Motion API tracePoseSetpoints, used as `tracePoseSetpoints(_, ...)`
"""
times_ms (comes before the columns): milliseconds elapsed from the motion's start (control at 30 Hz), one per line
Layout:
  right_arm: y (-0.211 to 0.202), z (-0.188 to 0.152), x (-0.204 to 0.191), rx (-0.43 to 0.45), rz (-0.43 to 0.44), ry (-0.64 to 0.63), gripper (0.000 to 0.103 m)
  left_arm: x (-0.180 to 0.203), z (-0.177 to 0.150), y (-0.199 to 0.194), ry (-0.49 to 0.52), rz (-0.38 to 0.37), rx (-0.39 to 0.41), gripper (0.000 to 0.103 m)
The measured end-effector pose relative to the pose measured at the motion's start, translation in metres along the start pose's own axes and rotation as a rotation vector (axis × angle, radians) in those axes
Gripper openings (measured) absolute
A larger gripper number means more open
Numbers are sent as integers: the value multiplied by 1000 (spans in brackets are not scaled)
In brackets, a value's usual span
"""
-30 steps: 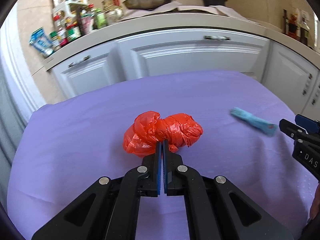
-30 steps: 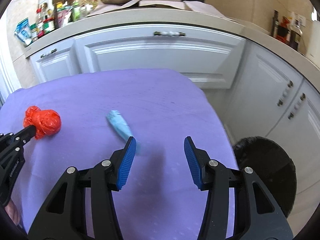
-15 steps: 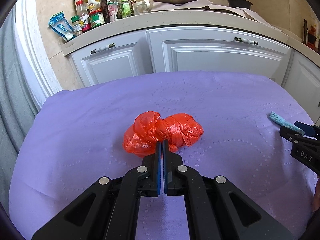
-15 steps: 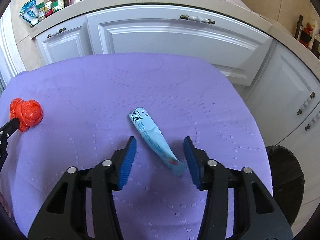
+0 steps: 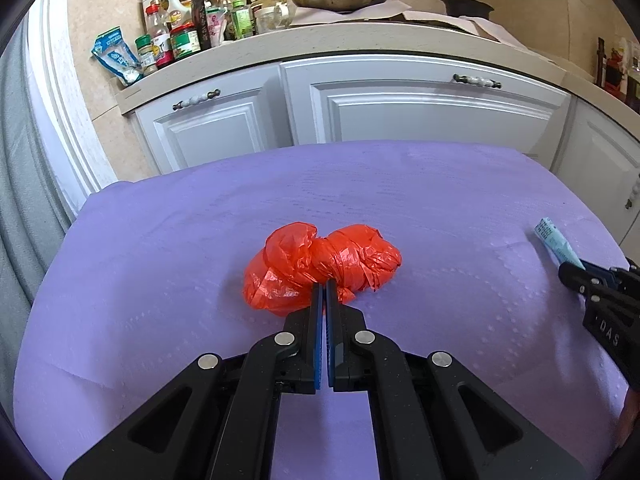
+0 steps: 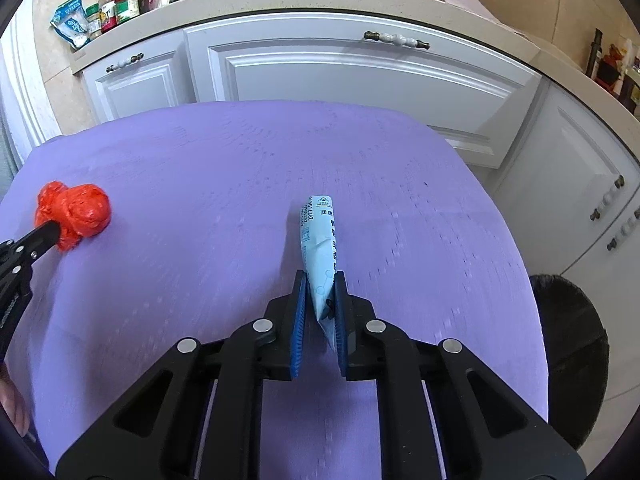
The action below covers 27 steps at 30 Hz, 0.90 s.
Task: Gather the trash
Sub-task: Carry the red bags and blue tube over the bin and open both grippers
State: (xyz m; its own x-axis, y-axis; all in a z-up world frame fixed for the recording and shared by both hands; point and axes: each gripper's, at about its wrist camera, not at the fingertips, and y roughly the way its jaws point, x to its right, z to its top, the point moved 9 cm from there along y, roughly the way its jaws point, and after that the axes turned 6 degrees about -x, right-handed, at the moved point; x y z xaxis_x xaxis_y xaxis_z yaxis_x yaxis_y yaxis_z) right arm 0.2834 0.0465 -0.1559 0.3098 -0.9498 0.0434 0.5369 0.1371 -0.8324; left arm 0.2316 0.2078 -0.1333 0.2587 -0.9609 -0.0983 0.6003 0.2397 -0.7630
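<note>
A crumpled red plastic bag point(image 5: 320, 266) lies on the purple tablecloth point(image 5: 160, 280). My left gripper point(image 5: 323, 286) is shut on the bag's near edge; the bag also shows at the left of the right wrist view point(image 6: 74, 214). My right gripper point(image 6: 320, 280) is shut on the near end of a light blue wrapper point(image 6: 318, 240), which points away over the cloth. The wrapper's far end shows in the left wrist view point(image 5: 556, 242), with the right gripper's tips point(image 5: 576, 274) on it.
A black trash bin point(image 6: 568, 344) stands on the floor beyond the table's right edge. White kitchen cabinets point(image 5: 400, 108) run behind the table. The counter point(image 5: 280, 40) carries bottles, jars and a pan.
My right gripper has moved over the blue wrapper and closed on it. My left gripper has stayed shut on the red bag; its view has shifted slightly.
</note>
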Motion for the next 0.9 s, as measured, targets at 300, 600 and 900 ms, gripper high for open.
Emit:
tracePoseSetpoints(300, -33, -29, 11, 36, -26, 36, 13, 17, -11, -22, 17, -50, 17, 2)
tracePoseSetpoints(600, -67, -55, 36, 73, -46, 107, 13, 47, -24, -51, 64, -123, 41, 2)
tracePoseSetpoints(900, -98, -85, 92, 106, -117, 220, 13, 114, -32, -80, 147, -244, 62, 2)
